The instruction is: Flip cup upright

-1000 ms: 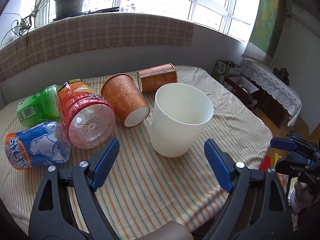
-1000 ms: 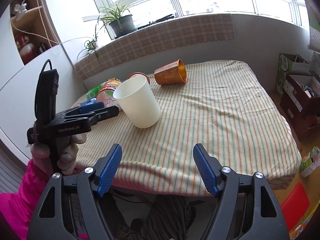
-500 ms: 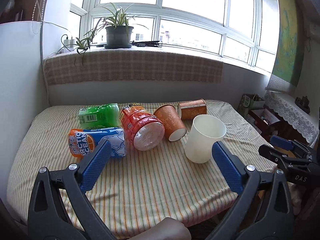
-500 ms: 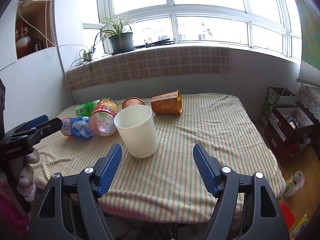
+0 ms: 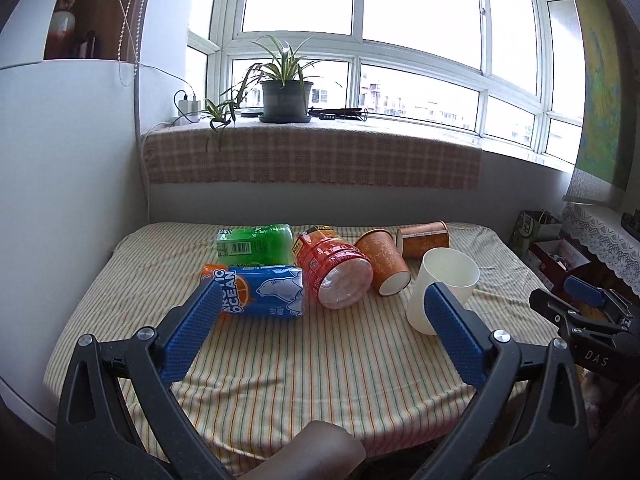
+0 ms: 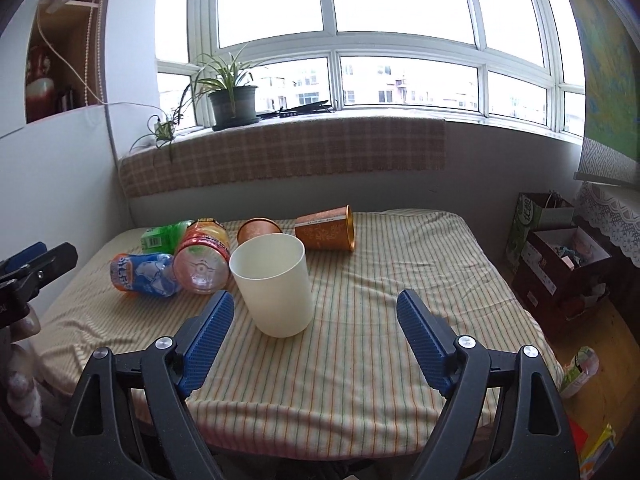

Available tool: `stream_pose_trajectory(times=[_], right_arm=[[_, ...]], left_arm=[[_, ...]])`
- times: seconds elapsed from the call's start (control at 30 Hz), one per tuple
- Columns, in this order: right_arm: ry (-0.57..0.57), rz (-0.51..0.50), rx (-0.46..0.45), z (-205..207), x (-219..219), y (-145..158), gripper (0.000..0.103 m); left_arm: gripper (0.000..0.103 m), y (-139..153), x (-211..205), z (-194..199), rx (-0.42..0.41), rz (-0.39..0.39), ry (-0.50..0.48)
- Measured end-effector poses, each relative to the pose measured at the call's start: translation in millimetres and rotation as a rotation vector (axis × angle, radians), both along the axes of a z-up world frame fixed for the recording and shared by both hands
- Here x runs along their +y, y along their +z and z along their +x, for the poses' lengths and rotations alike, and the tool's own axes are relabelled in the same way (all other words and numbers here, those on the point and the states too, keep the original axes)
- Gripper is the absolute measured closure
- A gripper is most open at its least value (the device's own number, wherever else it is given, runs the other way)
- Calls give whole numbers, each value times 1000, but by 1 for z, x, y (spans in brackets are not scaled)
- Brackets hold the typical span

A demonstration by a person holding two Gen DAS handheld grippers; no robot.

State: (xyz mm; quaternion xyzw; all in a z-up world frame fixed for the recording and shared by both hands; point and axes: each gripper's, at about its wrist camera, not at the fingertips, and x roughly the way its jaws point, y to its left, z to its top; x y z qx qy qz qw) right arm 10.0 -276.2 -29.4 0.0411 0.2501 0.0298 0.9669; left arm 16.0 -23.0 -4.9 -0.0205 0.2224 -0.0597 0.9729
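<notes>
With both grippers held back off the near edge of the table (image 6: pixel 360 380), the task reads as essentially done for the white cup (image 6: pixel 276 284) — it stands on its base, mouth up, on the striped cloth, touched by nothing. Left gripper (image 5: pixel 320 328): jaws spread wide, nothing between the pads. Right gripper (image 6: pixel 316 340): likewise wide open and empty, its pads flanking the cup in the picture but clearly nearer the camera than the cup, not in contact. What may remain, as a judgement: two orange paper cups lie on their sides behind the white one, so if the task covers them it is unfinished; if only the white cup was meant, nothing is left but to withdraw. View differences — the right wrist view shows the white cup whole and central, with its base seated flat; in the left wrist view that cup (image 5: pixel 442 288) is partly hidden behind the left gripper's right pad. The left wrist view shows the patterned orange cup (image 5: pixel 382 266) with its open mouth toward the camera, the farther orange cup (image 5: pixel 424 238), the blue bottle (image 5: pixel 256 290), the red bottle (image 5: pixel 338 276) and the green bottle (image 5: pixel 256 244) spread out; the right wrist view stacks these behind the white cup. Farthest: the potted plant (image 6: pixel 232 96) on the windowsill.
</notes>
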Motion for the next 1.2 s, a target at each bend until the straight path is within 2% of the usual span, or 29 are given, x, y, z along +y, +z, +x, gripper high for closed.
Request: stream_pose_trajectory(times=[0.6,1.2], right_arm=[[-25,24,0,0,-5,-1,19],[-26,27,14,1,-7,-4,19]], left_arm=[[0,5,-7,-6,-25,38,9],[0,10,-7,-6,-32,35,24]])
